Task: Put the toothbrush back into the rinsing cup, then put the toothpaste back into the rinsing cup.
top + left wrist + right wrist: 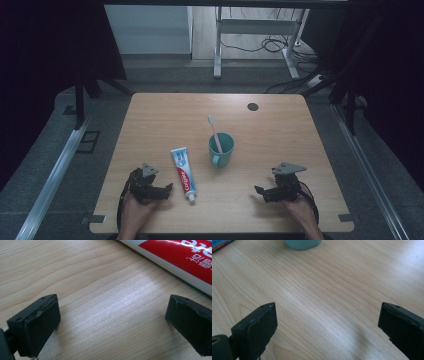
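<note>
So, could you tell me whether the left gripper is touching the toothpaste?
Apart. The left gripper view shows bare table between the open left gripper and the toothpaste.

Toothpaste tube (pixel 184 174) white, red, blue; mug (pixel 221 149) teal; tongs (pixel 167 189) black; table (pixel 165 120) light woodgrain.

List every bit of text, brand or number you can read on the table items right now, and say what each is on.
"Colgate": white letters on the red band of the white, red and blue toothpaste tube.
Chinese characters on the same tube, in the left gripper view: cut off, unreadable.
Small print on its blue end: too blurred.
Teal plastic mug and pale toothbrush: no markings visible.
</note>
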A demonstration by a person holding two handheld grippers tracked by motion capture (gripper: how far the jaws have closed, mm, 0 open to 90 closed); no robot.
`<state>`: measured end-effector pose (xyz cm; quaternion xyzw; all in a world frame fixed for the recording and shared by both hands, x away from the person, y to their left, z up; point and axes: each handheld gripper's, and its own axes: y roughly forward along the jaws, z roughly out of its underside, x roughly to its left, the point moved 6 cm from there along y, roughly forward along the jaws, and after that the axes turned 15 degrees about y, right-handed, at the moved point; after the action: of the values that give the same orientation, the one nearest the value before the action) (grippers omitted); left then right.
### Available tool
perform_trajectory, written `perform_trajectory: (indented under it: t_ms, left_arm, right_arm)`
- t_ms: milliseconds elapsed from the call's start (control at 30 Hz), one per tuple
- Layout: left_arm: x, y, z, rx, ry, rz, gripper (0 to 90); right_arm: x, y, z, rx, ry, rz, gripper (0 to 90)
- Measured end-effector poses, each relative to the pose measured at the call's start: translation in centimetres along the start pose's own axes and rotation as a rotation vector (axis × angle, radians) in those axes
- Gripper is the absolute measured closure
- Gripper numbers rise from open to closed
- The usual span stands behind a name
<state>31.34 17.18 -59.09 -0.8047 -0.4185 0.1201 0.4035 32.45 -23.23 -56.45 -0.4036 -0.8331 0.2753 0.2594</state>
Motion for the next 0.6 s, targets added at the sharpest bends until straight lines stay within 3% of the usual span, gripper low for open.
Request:
perform_trajectory:
  t_ms: [600]
  left_arm:
    - [0.0,0.0,0.0,-0.001,-0.003,0.002,0.0]
  right_arm:
    - [-1.1,0.9,1.6,0.039,-0.011,0.031,3.7]
